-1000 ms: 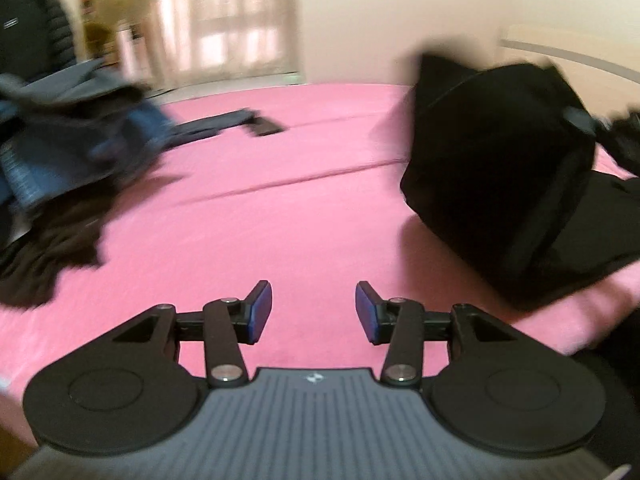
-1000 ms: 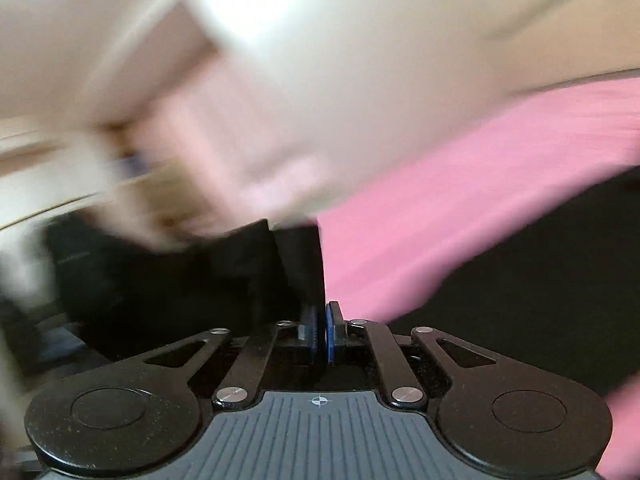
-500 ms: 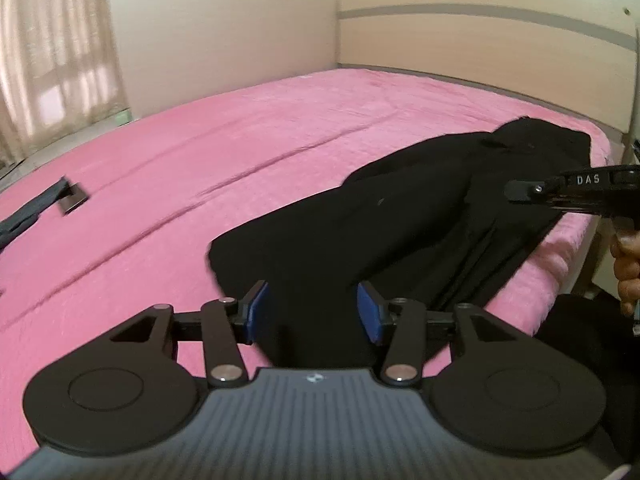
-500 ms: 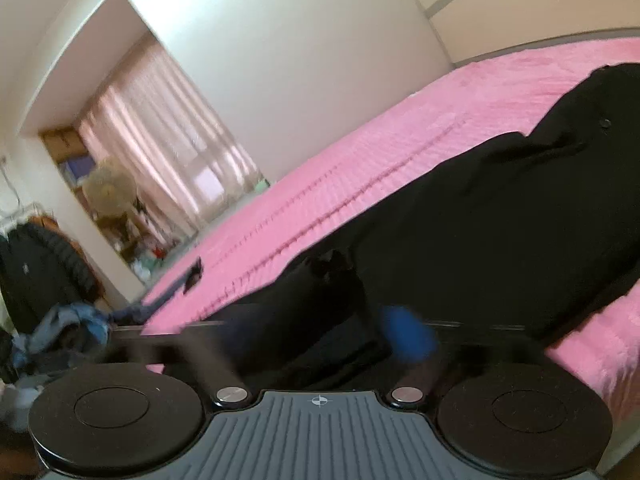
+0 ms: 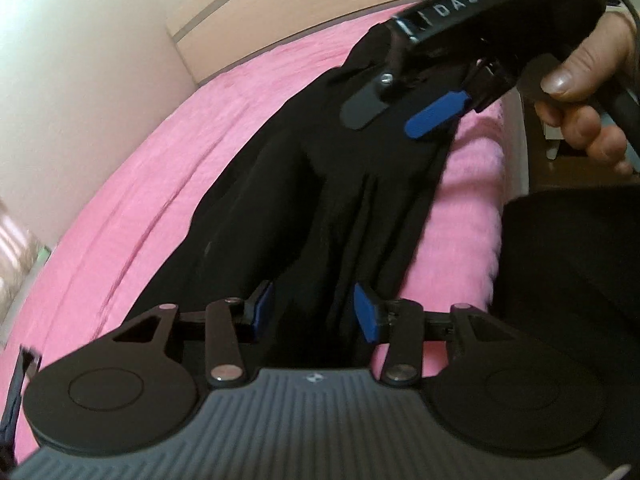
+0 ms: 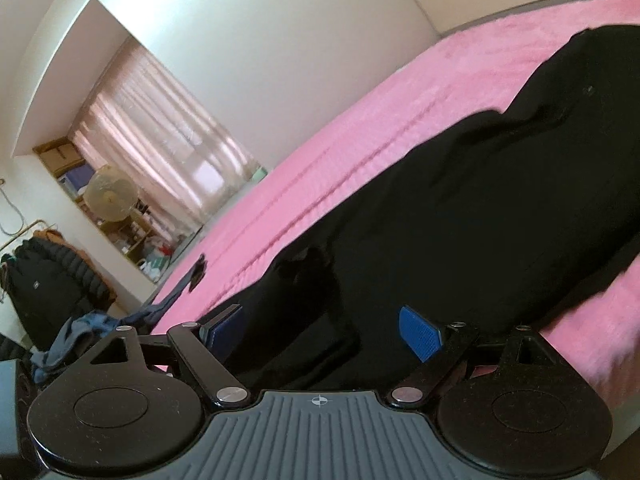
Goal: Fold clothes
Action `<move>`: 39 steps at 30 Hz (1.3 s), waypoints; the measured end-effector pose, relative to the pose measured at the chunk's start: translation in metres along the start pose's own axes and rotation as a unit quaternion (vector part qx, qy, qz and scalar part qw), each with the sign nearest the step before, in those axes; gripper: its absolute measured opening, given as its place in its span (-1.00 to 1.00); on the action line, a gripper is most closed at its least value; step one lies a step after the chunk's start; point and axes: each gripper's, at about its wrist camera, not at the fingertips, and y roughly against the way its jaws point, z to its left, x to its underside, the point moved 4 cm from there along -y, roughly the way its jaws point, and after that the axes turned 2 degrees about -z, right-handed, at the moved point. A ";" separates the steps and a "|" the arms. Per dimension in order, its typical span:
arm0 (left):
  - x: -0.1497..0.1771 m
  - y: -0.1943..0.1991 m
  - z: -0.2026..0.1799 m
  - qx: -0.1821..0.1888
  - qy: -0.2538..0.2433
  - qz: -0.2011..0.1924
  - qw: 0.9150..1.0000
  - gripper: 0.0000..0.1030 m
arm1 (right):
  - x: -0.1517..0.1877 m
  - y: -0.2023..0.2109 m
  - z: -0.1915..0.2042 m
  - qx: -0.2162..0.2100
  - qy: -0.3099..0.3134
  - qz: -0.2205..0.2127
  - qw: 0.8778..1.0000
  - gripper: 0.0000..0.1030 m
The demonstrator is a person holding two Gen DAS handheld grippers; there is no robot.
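A black garment (image 5: 320, 200) lies stretched out along the near edge of the pink bed (image 5: 140, 184); it also shows in the right wrist view (image 6: 460, 208). My left gripper (image 5: 314, 312) is open just above the garment's near end, with cloth between its fingers. My right gripper (image 6: 324, 330) is open and low over the garment's other end. In the left wrist view the right gripper (image 5: 404, 114) hovers open over the far end, held by a hand (image 5: 580, 92).
A dark blue garment (image 6: 176, 296) lies further along the bed (image 6: 360, 120). More clothes (image 6: 80, 332) are heaped off its end, by a coat rack (image 6: 40, 276) and a fan (image 6: 110, 196). The headboard (image 5: 280, 8) stands behind the bed.
My right gripper has let go of the black garment and opened; the garment now lies flat on the bed. My left gripper has swung right and come down over the garment's near end.
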 end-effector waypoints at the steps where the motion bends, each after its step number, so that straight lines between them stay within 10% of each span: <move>1: -0.005 -0.006 -0.003 0.000 -0.003 -0.003 1.000 -0.22 | -0.004 0.002 -0.003 0.003 0.001 -0.005 1.000 0.69; 12: -0.038 -0.064 -0.032 -0.011 -0.095 0.009 0.995 -0.37 | -0.047 0.005 -0.022 -0.003 0.022 0.004 1.000 0.70; 14: -0.039 -0.068 -0.034 -0.021 -0.110 0.019 0.994 -0.74 | -0.056 -0.006 -0.017 -0.023 0.029 0.031 0.999 0.70; 24: -0.020 0.000 -0.041 0.024 -0.027 -0.074 0.997 -0.87 | -0.061 -0.090 0.001 -0.085 0.043 0.207 0.974 0.70; 32: -0.020 -0.011 -0.044 0.035 -0.002 -0.090 0.995 -0.87 | -0.054 -0.147 -0.003 -0.081 0.046 0.247 0.965 0.69; 33: -0.021 -0.012 -0.040 0.036 0.008 -0.098 0.995 -0.87 | -0.054 -0.147 -0.003 -0.082 0.043 0.247 0.965 0.64; 36: -0.022 -0.002 -0.027 0.041 0.043 -0.117 0.991 -0.87 | -0.053 -0.150 -0.008 -0.073 0.031 0.251 0.965 -0.35; 39: -0.020 -0.002 -0.023 0.040 0.061 -0.122 0.990 -0.87 | -0.056 -0.149 -0.013 -0.077 0.012 0.249 0.965 -0.74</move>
